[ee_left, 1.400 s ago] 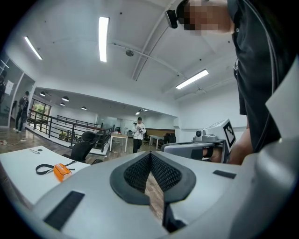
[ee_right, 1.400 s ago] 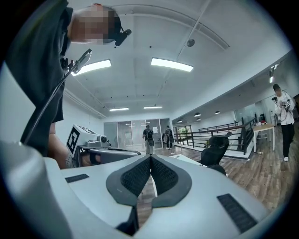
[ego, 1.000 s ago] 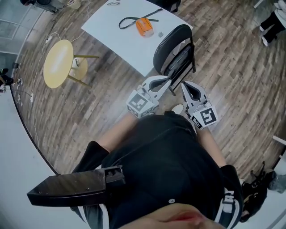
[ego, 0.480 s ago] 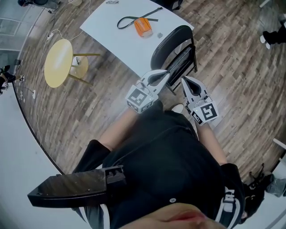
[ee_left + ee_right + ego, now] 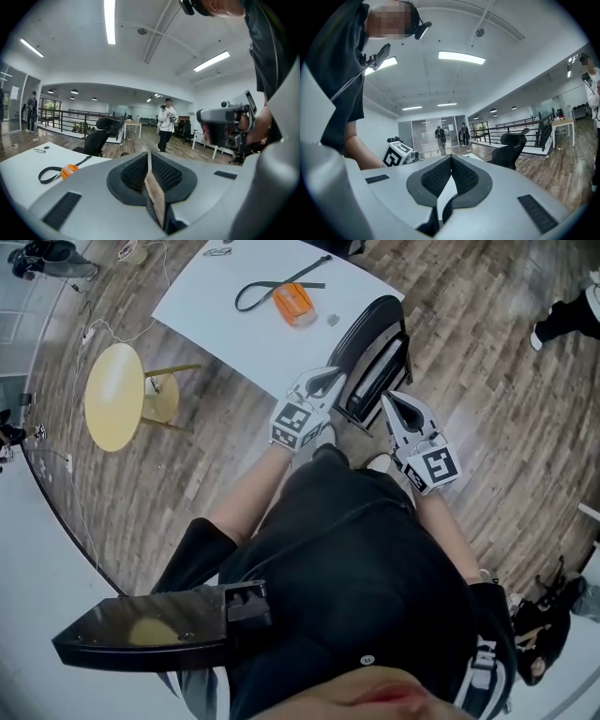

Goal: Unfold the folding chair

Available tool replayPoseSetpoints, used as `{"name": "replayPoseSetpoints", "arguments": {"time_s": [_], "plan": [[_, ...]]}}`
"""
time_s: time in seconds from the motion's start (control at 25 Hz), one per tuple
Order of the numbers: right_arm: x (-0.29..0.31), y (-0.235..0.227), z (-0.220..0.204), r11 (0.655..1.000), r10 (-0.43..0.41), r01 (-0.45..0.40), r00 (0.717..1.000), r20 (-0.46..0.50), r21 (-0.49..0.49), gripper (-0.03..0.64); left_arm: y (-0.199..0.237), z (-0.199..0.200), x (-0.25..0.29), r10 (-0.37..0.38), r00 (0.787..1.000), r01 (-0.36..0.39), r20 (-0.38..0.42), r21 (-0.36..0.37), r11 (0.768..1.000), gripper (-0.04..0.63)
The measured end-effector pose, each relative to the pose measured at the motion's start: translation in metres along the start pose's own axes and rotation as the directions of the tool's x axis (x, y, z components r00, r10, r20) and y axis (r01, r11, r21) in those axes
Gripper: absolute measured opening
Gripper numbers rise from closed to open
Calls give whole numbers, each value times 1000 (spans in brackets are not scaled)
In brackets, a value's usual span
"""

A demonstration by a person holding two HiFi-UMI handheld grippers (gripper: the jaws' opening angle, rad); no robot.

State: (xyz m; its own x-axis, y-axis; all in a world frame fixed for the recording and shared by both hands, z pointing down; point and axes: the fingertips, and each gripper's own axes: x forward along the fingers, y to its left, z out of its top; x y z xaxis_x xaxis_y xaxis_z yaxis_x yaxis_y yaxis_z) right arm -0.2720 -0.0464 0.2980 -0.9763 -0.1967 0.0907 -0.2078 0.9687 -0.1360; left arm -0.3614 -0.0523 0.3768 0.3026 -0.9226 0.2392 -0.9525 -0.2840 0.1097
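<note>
The black folding chair (image 5: pixel 373 334) stands folded on the wood floor against the corner of a white table (image 5: pixel 211 310). My left gripper (image 5: pixel 337 379) is shut and empty, its tip at the chair's left edge, low on the frame. In the left gripper view its jaws (image 5: pixel 149 154) meet with nothing between them. My right gripper (image 5: pixel 386 397) is also shut and empty, its tip just below the chair's lower right side. In the right gripper view (image 5: pixel 451 157) a black curved rim (image 5: pixel 445 213) shows under the closed jaws; I cannot tell whether either tip touches the chair.
On the table lie an orange tape measure (image 5: pixel 292 300) and a black strap (image 5: pixel 262 287). A yellow round stool (image 5: pixel 117 395) stands to the left. A black bag (image 5: pixel 539 624) sits at the lower right. A person (image 5: pixel 166 126) stands across the room, near a black office chair (image 5: pixel 96 138).
Both grippers have moved up the picture toward the chair. The left one travelled further and now sits at the chair's left edge. Both stayed shut.
</note>
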Motion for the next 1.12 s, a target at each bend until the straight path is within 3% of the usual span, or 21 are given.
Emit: {"name": "replayPoseSetpoints", "arguments": {"time_s": [0.24,0.48,0.64,1.12], "plan": [[18,-14,-16,997,-65,66,997,-34,31,8,44,-43,26,15,995,-19,-97,-41,999,62],[30,-22,-26,991,-119,122,992,-45,55,8,75,-94,51,14,964,-39,-265,-88,995,204],[30,-32,-29,983,-163,166,985,-51,74,8,86,-123,72,2,933,-50,-361,-125,991,216],[6,-55,-32,956,-276,281,959,-62,82,8,95,-149,110,-11,878,-60,-478,-133,989,216]]}}
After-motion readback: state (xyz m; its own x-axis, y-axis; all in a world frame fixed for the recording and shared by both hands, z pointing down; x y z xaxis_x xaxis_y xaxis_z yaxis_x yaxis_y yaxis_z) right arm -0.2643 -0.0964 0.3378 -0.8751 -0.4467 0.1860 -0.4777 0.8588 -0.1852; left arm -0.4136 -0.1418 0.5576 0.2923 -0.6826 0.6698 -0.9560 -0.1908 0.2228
